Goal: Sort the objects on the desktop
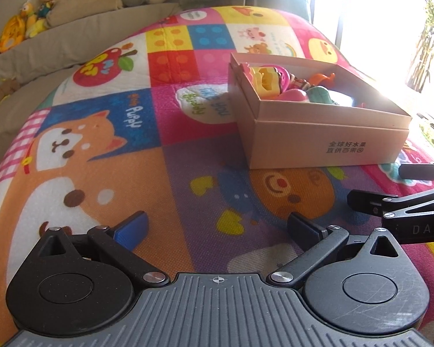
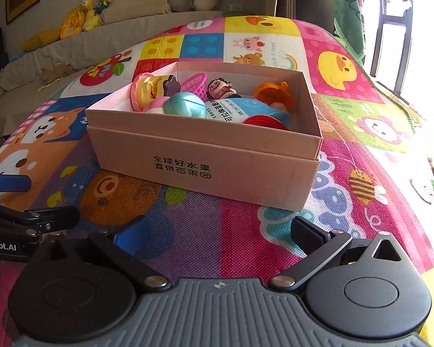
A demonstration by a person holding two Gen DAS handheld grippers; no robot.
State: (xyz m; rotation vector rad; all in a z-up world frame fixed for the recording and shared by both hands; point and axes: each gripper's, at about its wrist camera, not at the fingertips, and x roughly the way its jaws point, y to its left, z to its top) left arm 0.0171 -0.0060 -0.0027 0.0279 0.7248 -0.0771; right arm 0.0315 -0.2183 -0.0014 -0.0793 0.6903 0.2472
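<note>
Right wrist view shows the pink cardboard box (image 2: pixel 205 156) on the patterned play mat (image 2: pixel 361 133), already heaped with glossy plastic toys (image 2: pixel 185 104). The right hand-held gripper (image 2: pixel 217 231) hangs wide open and empty just before it; the left hand-held gripper (image 1: pixel 217 225) likewise, beside it. No loose object shows on the mat, so sorting is probably finished; glare hides the far corner. Any further grasp should take rounded, slippery shells across their narrowest part.
</note>
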